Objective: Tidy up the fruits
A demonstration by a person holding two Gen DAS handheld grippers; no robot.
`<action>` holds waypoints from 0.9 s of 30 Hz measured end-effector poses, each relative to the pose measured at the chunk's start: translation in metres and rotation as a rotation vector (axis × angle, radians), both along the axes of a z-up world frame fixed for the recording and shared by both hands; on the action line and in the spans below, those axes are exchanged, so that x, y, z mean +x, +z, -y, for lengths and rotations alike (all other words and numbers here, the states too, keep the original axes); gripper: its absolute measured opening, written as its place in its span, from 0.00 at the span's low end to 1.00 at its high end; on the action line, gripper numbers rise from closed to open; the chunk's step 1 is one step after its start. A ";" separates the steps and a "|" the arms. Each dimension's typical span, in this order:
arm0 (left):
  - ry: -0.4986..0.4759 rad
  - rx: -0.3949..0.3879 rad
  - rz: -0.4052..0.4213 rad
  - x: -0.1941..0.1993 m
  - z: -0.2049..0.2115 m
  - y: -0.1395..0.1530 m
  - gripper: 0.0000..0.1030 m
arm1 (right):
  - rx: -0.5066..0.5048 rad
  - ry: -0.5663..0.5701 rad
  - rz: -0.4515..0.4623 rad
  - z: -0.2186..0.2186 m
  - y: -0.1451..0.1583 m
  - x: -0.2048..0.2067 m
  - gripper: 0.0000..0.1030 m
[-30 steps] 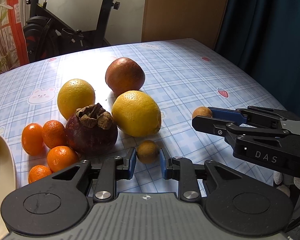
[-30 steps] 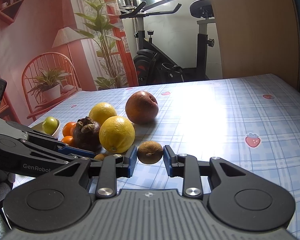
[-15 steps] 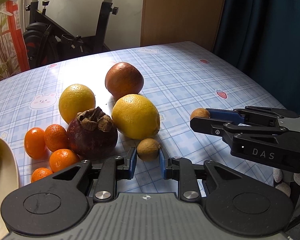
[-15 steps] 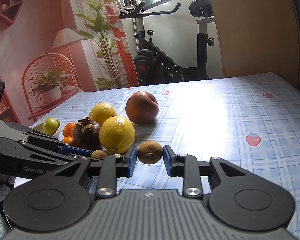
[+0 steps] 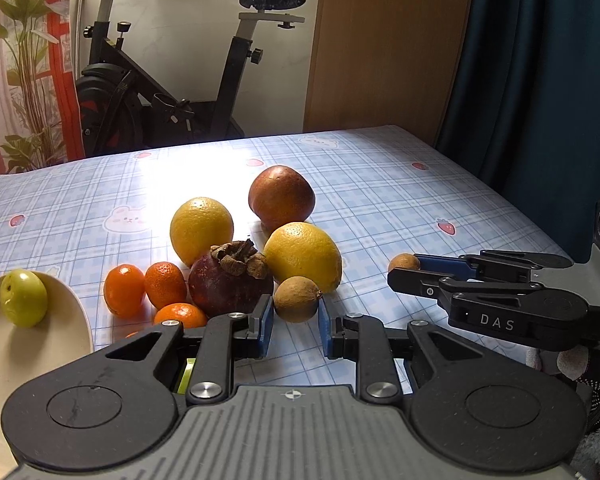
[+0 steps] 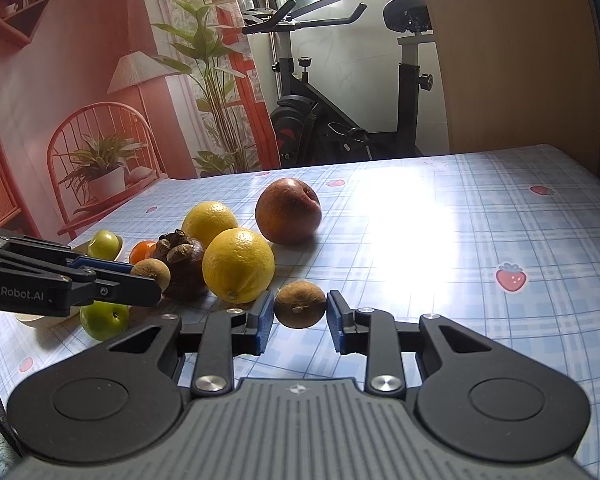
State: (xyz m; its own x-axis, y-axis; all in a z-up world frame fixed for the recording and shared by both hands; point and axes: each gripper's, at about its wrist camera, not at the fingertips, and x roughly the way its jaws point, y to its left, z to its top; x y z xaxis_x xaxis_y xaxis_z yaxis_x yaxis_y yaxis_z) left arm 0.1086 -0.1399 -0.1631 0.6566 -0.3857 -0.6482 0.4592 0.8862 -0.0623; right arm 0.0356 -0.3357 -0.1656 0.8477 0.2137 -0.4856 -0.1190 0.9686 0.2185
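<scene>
Left wrist view: our left hand-held gripper (image 5: pixel 294 322) is pinching a brown fruit (image 5: pixel 297 298) just before the lemon (image 5: pixel 303 257). Right wrist view: our right hand-held gripper (image 6: pixel 300 320) is clamping another brown fruit (image 6: pixel 301 309) above the counter (image 6: pixel 460 248).

Bright window glare, fisheye edges

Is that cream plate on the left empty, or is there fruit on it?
Not empty. The cream plate holds one small green fruit; the oranges and other fruit lie on the tablecloth beside it.
</scene>
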 end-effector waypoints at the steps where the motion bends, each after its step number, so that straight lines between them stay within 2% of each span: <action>1: 0.005 -0.005 -0.001 0.000 -0.003 0.002 0.25 | -0.007 -0.001 -0.005 -0.001 0.000 0.001 0.30; 4: 0.028 -0.021 0.005 -0.002 -0.020 0.011 0.25 | -0.029 0.000 -0.031 -0.007 0.001 0.004 0.30; 8: 0.071 -0.026 0.027 -0.002 -0.047 0.026 0.25 | -0.004 0.024 -0.046 -0.021 0.007 0.006 0.30; 10: 0.109 -0.013 0.048 0.003 -0.068 0.037 0.25 | -0.013 0.047 -0.032 -0.033 0.016 0.009 0.30; 14: 0.180 -0.049 0.064 0.013 -0.112 0.057 0.25 | -0.020 0.114 0.002 -0.063 0.042 0.028 0.30; 18: 0.251 -0.039 0.044 0.025 -0.164 0.072 0.25 | -0.018 0.187 0.014 -0.100 0.058 0.058 0.30; 23: 0.330 -0.050 -0.005 0.043 -0.215 0.064 0.25 | -0.079 0.281 -0.018 -0.154 0.059 0.098 0.30; 27: 0.351 -0.093 -0.076 0.057 -0.238 0.043 0.25 | -0.179 0.340 -0.127 -0.202 0.041 0.133 0.30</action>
State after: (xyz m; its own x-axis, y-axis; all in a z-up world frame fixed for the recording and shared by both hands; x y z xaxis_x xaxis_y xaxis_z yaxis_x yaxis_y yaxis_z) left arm 0.1656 0.0978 -0.1204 0.7107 -0.2051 -0.6729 0.1193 0.9778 -0.1720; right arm 0.1685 -0.1342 -0.1249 0.6744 0.3741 -0.6366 -0.4221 0.9027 0.0834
